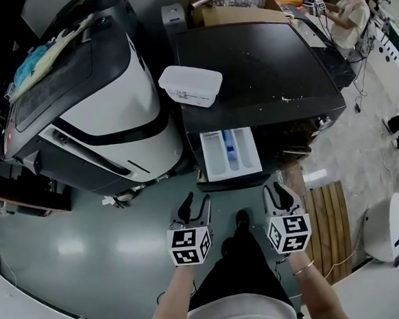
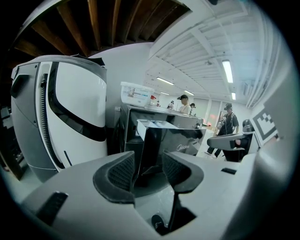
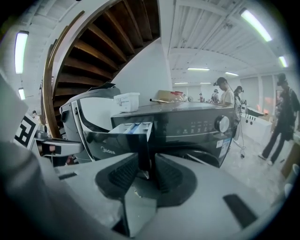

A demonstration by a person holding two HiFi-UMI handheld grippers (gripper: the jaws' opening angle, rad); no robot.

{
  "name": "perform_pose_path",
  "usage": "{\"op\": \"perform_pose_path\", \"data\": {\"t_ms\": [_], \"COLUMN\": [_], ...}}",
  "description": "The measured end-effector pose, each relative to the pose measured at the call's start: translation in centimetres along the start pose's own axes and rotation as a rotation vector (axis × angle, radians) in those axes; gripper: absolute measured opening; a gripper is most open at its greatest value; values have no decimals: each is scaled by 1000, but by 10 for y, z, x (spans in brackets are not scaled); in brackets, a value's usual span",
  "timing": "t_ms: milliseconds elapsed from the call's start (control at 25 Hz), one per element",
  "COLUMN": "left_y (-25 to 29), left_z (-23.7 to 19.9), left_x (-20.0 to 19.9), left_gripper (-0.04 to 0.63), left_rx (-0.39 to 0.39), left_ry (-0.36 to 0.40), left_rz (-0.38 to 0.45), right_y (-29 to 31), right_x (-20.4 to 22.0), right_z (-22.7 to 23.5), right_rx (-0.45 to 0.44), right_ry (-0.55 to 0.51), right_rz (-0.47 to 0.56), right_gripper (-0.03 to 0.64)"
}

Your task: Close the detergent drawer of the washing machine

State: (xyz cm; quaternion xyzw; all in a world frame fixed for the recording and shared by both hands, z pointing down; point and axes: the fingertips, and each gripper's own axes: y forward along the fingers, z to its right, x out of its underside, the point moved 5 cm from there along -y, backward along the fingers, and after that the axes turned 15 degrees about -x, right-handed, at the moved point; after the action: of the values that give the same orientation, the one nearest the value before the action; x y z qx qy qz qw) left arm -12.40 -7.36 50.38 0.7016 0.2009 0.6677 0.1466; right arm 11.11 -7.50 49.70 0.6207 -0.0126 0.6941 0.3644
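Looks along the right gripper (image 3: 147,164), jaws apart, toward the detergent drawer (image 3: 133,129) sticking out of the black washing machine (image 3: 197,129), with a white tub (image 3: 126,101) on top and a round knob (image 3: 221,123) at the right

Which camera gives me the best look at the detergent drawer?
Head view: the detergent drawer stands pulled out, its inside seen from above. Both gripper views show only its dark front and top edge.

head view overhead, both gripper views facing open drawer (image 1: 216,157)
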Motion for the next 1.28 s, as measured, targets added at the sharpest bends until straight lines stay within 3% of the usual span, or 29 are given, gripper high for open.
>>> {"op": "perform_pose_path", "data": {"t_ms": [480, 1280], "left_y": [20, 27], "left_z": [6, 9], "left_x": [9, 8], "left_gripper": [169, 152], "left_rx": [-1, 15], "left_ry": [-3, 15], "left_rz": [-44, -49], "right_y": [18, 28], "right_x": [9, 6], "right_z": [9, 2], "right_rx": [-34, -66], "right_ry": [-1, -42], "right_rz": [-41, -61], "right_gripper": [98, 97]}}
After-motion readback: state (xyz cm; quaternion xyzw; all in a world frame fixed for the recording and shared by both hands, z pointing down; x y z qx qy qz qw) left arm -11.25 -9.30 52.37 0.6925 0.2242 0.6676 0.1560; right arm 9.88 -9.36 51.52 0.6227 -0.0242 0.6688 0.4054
